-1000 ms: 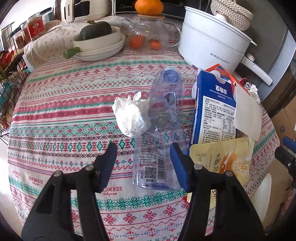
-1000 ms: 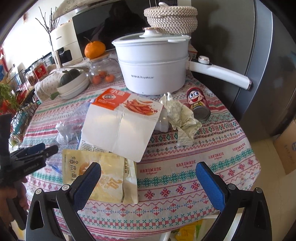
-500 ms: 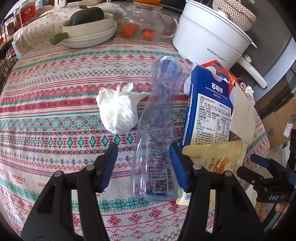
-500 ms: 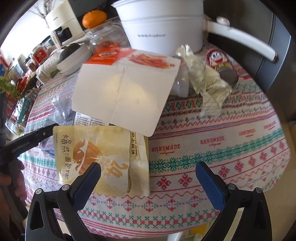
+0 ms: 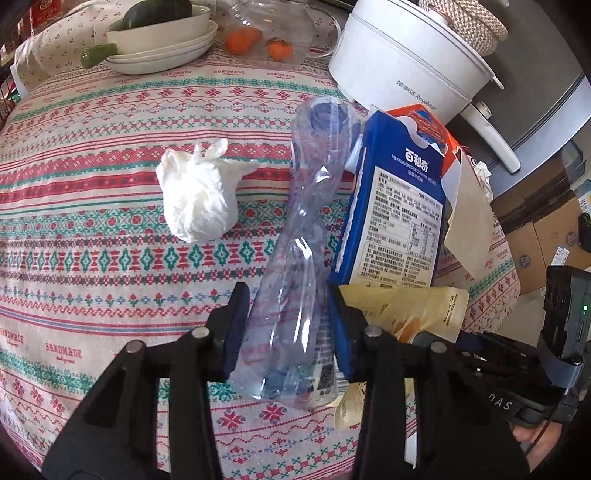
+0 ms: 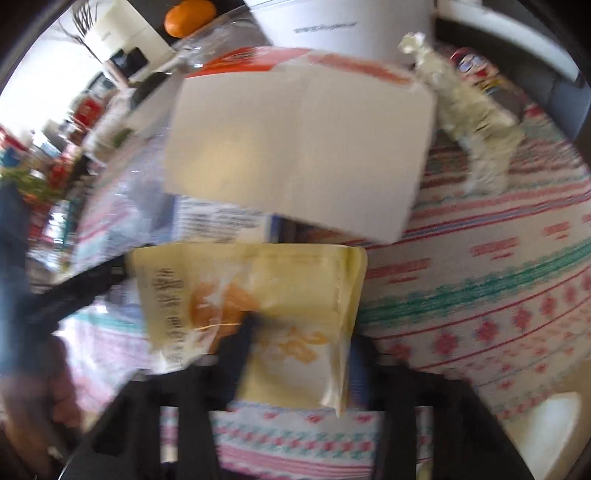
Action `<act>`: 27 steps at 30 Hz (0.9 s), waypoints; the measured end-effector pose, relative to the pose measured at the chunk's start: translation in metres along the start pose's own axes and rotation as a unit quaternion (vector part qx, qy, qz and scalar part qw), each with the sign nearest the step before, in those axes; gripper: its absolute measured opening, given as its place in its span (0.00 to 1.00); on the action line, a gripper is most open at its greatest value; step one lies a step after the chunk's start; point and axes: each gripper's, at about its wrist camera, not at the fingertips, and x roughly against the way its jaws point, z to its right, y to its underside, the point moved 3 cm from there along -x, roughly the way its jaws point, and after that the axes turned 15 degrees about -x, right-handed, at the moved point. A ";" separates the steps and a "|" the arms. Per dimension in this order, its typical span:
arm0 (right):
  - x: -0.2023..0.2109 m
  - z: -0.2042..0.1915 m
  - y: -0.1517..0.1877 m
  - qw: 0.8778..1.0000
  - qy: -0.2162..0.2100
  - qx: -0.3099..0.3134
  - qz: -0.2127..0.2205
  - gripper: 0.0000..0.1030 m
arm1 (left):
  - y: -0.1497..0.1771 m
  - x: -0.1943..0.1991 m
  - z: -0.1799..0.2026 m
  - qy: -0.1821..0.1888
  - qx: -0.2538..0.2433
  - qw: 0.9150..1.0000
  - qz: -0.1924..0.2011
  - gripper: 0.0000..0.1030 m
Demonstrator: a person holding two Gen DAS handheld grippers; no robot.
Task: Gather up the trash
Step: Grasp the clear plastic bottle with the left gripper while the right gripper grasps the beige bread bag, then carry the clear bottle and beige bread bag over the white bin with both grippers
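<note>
Ahead of me, a patterned tablecloth point(image 5: 92, 236) in red and green bands covers the table. At its far edge stands a white cooking pot point(image 5: 402, 62) with a long handle; a woven mat point(image 5: 476, 18) rests on its lid. Left of the pot, a glass jar point(image 5: 273, 33) holds small oranges. Farther left, stacked white dishes point(image 5: 159, 55) carry a dark green squash point(image 5: 155, 13). Cardboard boxes point(image 5: 546, 243) sit on the floor beyond the table's right edge.
</note>
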 end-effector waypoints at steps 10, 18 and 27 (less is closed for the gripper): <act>0.028 -0.001 0.011 0.999 -0.020 0.018 0.019 0.05 | 0.007 0.048 -0.017 -0.015 0.023 0.999 0.039 0.39; 0.079 -0.021 0.030 0.994 -0.043 0.063 0.072 0.04 | 0.018 0.097 -0.016 -0.021 -0.003 0.996 0.088 0.39; 0.117 -0.040 0.043 0.987 -0.062 0.082 0.121 0.03 | 0.035 0.131 -0.011 -0.017 -0.033 0.992 0.120 0.39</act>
